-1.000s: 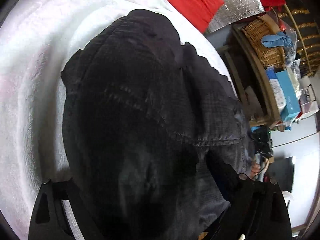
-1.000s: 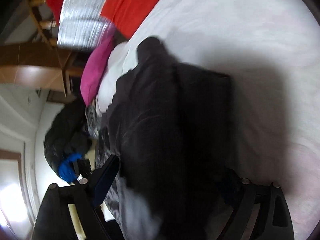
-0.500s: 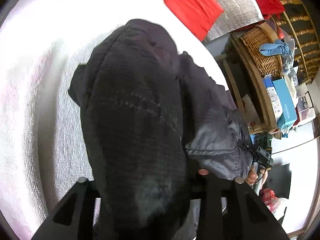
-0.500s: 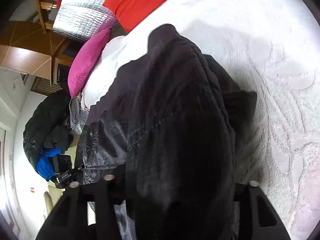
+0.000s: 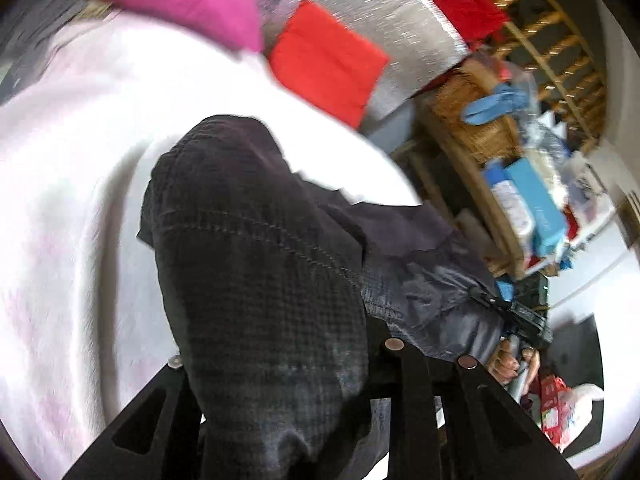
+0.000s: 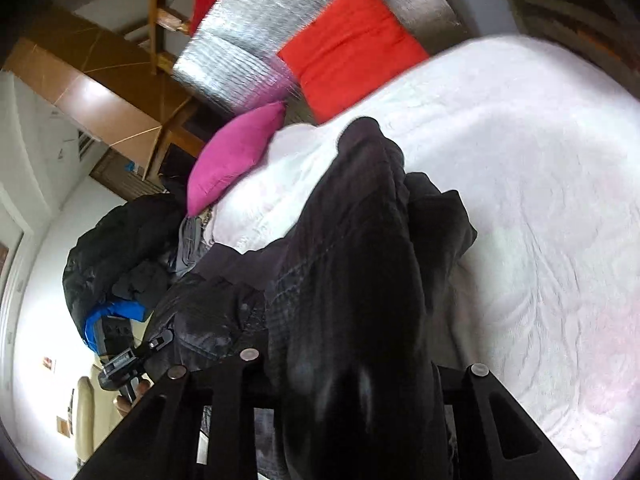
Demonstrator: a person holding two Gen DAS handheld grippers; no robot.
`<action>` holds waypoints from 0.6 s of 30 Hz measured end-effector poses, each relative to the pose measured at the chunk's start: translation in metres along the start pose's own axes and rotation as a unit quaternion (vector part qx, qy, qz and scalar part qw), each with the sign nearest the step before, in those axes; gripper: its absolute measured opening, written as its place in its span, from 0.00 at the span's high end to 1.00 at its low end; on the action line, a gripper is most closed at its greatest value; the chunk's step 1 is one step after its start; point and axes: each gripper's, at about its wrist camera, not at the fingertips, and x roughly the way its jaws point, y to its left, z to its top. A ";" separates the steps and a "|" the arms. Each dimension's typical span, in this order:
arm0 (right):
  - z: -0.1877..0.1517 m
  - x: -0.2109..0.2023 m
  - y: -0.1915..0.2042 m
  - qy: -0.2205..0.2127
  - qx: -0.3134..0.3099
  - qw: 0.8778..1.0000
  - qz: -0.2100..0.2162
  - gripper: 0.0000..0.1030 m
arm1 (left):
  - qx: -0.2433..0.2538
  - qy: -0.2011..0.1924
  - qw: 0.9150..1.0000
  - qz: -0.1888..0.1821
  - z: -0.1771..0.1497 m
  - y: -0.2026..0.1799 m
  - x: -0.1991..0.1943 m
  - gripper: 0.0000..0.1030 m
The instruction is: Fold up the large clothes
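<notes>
Left gripper (image 5: 280, 364) clamped on a thick fold of the dark jacket (image 5: 260, 264), jaws just closed in onto the cloth, bunched fabric filling the gap and spilling over the fingers (image 5: 136, 420)

Right gripper (image 6: 360, 372) likewise closed on the same dark jacket (image 6: 352, 280), jaws just drawn in, black cloth wedged between the fingers (image 6: 504, 428) and hiding the pads

Jacket draped from both grips down onto the white bedspread (image 5: 72, 184), far end resting near the middle of the bed, one side trailing off toward the bed's edge, where the other gripper shows in each wrist view

Toward the head of the bed: pink pillow (image 6: 236, 152) at one corner, red cushion (image 6: 352, 48) beside it, silver quilted panel (image 6: 248, 48) behind both

Off the bed's edge: heap of dark clothes (image 6: 116, 248) with a blue patch in the right wrist view; wicker basket (image 5: 476, 120) and blue boxes (image 5: 536, 204) on a shelf in the left wrist view, blurred
</notes>
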 end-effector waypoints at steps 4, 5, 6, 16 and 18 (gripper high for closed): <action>-0.013 0.026 -0.035 0.044 0.057 0.997 -0.039 0.68 | -0.067 0.078 0.992 0.068 -0.009 0.042 0.040 0.63; -0.016 0.030 -0.049 0.050 0.074 0.995 -0.043 0.66 | -0.087 0.091 0.989 0.072 -0.012 0.053 0.046 0.50; -0.018 0.034 -0.061 0.054 0.094 0.993 -0.040 0.56 | -0.100 0.096 0.987 0.080 -0.013 0.058 0.050 0.37; -0.029 -0.020 -0.042 -0.017 0.073 0.991 -0.112 0.29 | -0.058 -0.003 0.983 0.175 -0.010 0.023 -0.013 0.33; -0.039 -0.042 -0.028 -0.055 0.042 0.985 -0.157 0.29 | -0.043 -0.042 0.980 0.190 -0.016 0.013 -0.034 0.33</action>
